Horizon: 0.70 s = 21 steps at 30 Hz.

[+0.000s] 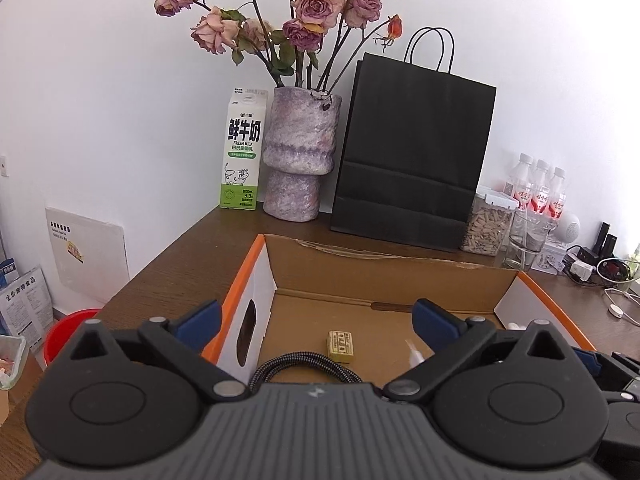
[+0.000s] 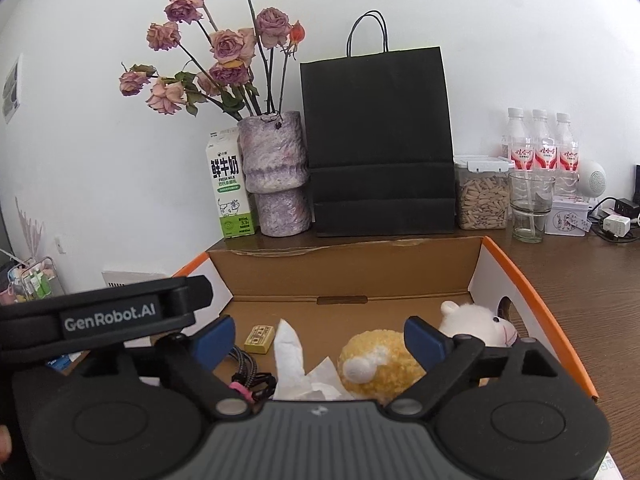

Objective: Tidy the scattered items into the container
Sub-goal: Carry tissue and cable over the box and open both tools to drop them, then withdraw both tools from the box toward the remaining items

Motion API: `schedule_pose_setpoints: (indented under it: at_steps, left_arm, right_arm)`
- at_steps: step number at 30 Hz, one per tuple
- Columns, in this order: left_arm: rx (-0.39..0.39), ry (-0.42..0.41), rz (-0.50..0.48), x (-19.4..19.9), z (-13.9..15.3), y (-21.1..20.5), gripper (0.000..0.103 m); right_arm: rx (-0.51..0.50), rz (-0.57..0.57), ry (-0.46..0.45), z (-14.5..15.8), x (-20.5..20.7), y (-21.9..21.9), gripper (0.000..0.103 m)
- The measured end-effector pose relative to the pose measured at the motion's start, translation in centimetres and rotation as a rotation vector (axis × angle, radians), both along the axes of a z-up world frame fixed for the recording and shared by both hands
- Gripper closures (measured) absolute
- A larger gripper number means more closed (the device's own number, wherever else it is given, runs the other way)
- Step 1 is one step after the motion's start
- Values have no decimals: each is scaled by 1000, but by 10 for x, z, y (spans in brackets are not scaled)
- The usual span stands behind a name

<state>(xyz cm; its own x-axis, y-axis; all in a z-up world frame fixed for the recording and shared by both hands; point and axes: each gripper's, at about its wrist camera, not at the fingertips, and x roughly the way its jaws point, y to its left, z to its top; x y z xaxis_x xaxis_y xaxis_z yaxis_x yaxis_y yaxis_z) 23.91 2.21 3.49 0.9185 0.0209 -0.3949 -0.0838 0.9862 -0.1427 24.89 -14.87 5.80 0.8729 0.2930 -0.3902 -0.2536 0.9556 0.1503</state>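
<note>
Wooden table (image 2: 580, 280) bears cardboard box (image 2: 344, 268), vase (image 2: 276, 176), milk carton (image 2: 230, 188), black bag (image 2: 380, 140).

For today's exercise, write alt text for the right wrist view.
An open gripper hovers over a cardboard box holding a plush sheep, tissue, cable and small yellow pack. Behind stand a black bag, vase and milk carton.
</note>
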Motion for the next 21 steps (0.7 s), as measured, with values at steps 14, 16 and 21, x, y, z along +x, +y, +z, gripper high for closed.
schedule_pose_setpoints:
  at_steps: [14,16,21]
  left_arm:
    - [-9,-19,7,-5,1,3,0]
    - [-10,-20,8,-5,1,4,0]
    - [-3,-36,8,-10,3,4,0]
  right_arm:
    - [-10,3,-20,3,-7,2,11]
    - [-11,3,-22,4,-8,2,11]
    - [-7,8,-28,6,-11,1,10]
